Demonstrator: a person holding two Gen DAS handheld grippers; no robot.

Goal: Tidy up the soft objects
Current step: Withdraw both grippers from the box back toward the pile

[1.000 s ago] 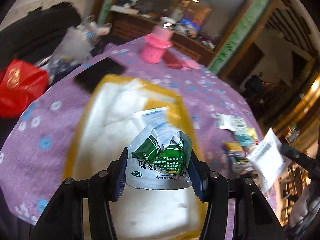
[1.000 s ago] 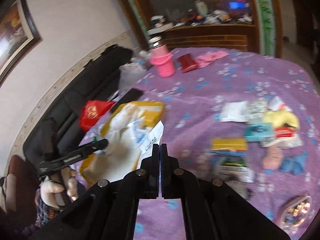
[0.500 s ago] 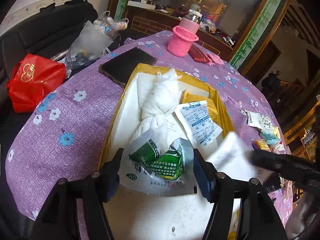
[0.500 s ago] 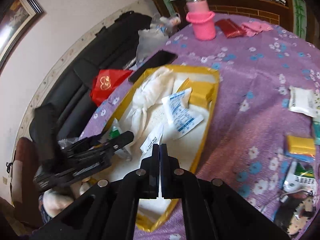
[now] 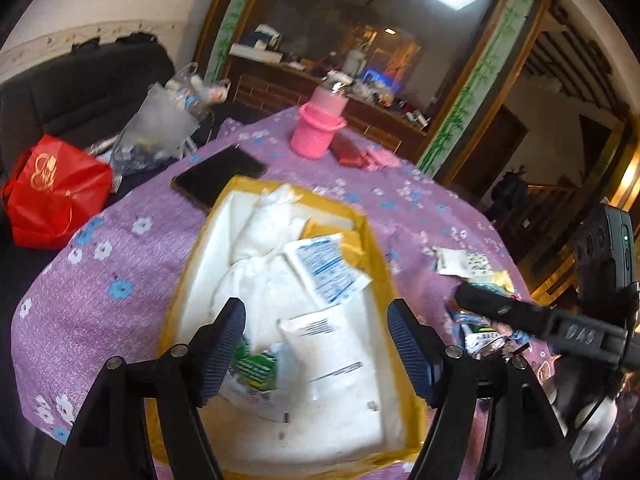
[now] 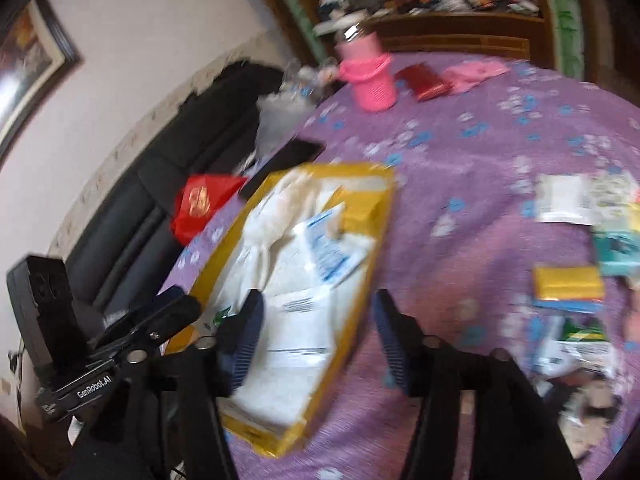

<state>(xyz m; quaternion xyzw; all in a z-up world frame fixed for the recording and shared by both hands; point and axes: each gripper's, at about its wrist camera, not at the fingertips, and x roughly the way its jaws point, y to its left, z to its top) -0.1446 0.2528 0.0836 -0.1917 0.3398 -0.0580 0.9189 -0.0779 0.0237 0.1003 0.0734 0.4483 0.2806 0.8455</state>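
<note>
A: Let go on both sides, then?

B: Let go on both. Found the left gripper (image 5: 314, 314) spread wide and pinching nothing, though half a second earlier clamped on the green-and-white sachet (image 5: 256, 366).

A: And landed where?

B: Dropped into the yellow tray (image 5: 378, 248), just inside the left-hand finger of that gripper and a little below its tip. Looked crumpled, partly tucked under the white packet (image 5: 332, 346).

A: Same story with the right?

B: Much the same. Saw the right gripper (image 6: 316, 306) pressed shut before, carrying that white packet; found it spread afterwards, with nothing between the jaws. Spotted the packet lying flat in the tray, squarely between the left jaws and just ahead of them.

A: Counted as two more sorted?

B: Judged so: both at rest inside the tray walls, touching neither gripper. Could not vouch for finer detail on the right, blurred as that view was.

A: Anything left outside?

B: Plenty. Noted a loose pile of packets (image 6: 568, 286) on the purple cloth (image 6: 460, 184), well off to the right of the right jaws. Expected a swing that way for the next pick, with both grippers free.
</note>
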